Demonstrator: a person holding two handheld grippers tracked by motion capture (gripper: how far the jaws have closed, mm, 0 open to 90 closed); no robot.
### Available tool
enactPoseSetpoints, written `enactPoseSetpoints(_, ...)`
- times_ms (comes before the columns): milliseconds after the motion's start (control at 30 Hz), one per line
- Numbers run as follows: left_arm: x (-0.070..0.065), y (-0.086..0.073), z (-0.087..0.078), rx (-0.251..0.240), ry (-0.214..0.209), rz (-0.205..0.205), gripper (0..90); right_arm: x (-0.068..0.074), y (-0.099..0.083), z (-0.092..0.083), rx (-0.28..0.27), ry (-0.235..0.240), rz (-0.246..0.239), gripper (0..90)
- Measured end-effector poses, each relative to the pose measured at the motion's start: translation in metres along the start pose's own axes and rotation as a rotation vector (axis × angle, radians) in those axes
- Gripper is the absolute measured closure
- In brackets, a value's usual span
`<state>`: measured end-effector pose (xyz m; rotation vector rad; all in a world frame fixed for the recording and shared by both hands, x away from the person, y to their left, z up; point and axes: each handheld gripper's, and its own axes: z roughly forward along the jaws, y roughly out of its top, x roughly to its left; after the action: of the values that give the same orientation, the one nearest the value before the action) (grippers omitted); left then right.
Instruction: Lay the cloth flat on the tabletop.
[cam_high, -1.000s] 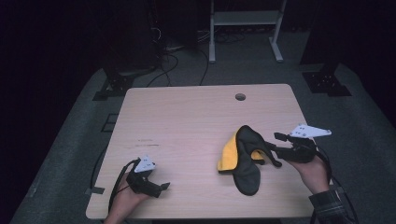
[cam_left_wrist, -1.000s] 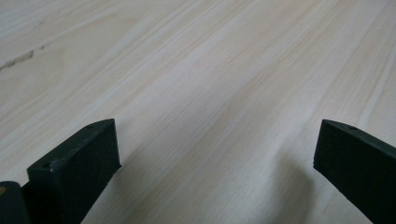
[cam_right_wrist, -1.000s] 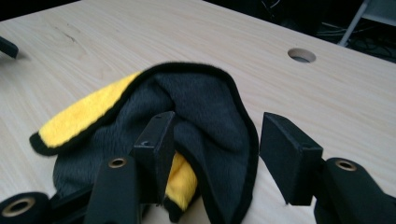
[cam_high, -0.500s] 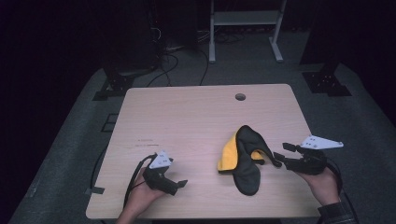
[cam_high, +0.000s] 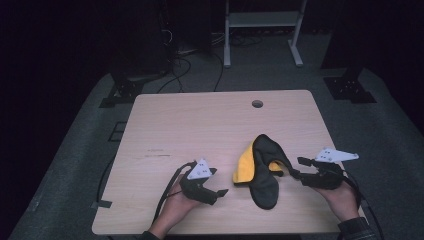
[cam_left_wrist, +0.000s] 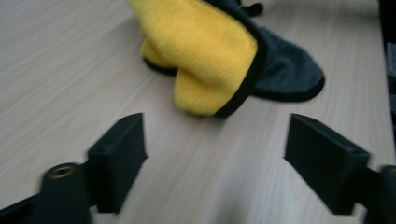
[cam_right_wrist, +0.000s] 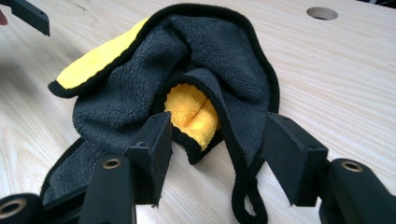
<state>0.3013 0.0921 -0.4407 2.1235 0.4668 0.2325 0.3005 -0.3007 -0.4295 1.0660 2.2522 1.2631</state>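
A crumpled cloth (cam_high: 261, 167), yellow on one side and dark grey on the other, lies right of centre on the light wooden table (cam_high: 200, 125). My left gripper (cam_high: 220, 193) hovers just left of it, pointing at its yellow fold (cam_left_wrist: 210, 60). Its jaws have just been closing, stand apart and hold nothing (cam_left_wrist: 217, 128). My right gripper (cam_high: 299, 169) is at the cloth's right edge. In the right gripper view its jaws (cam_right_wrist: 219, 126) stand on either side of a dark fold (cam_right_wrist: 215, 74) with a black-trimmed edge and a loop (cam_right_wrist: 247, 205). The pads do not press on it.
A round cable hole (cam_high: 257, 104) sits near the table's far edge. Behind the table stand a white metal frame (cam_high: 260, 20) and black stand feet (cam_high: 350, 87) on grey carpet, with cables on the floor. A cable trails from each gripper over the front edge.
My left gripper has moved right along the front of the table, close to the cloth. The right hand has shifted slightly toward the front edge. The cloth lies as before.
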Motion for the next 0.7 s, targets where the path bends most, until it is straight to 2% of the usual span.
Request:
enactPoseSetpoints(100,-0.004,0.010,0.009,-0.006,-0.009,0.019,29.6,0.000,-0.001,0.003,0.011,0.001,-0.008,41.3)
enactPoseSetpoints(467,-0.023,0.040,0.048,-0.001,-0.028,0.098,27.5,-0.001,-0.003,0.006,0.022,0.003,-0.007,41.2)
enactPoseSetpoints(600,-0.022,0.042,0.060,0.007,-0.029,0.098,27.7,-0.001,-0.003,0.007,0.028,0.006,-0.008,41.2)
enactPoseSetpoints(633,-0.020,0.041,0.068,0.027,-0.021,0.100,28.7,-0.001,-0.004,0.007,0.029,0.006,-0.007,41.2)
enactPoseSetpoints(700,-0.018,0.039,0.072,0.039,-0.022,0.094,32.8,-0.001,-0.004,0.008,0.029,0.008,-0.008,41.1)
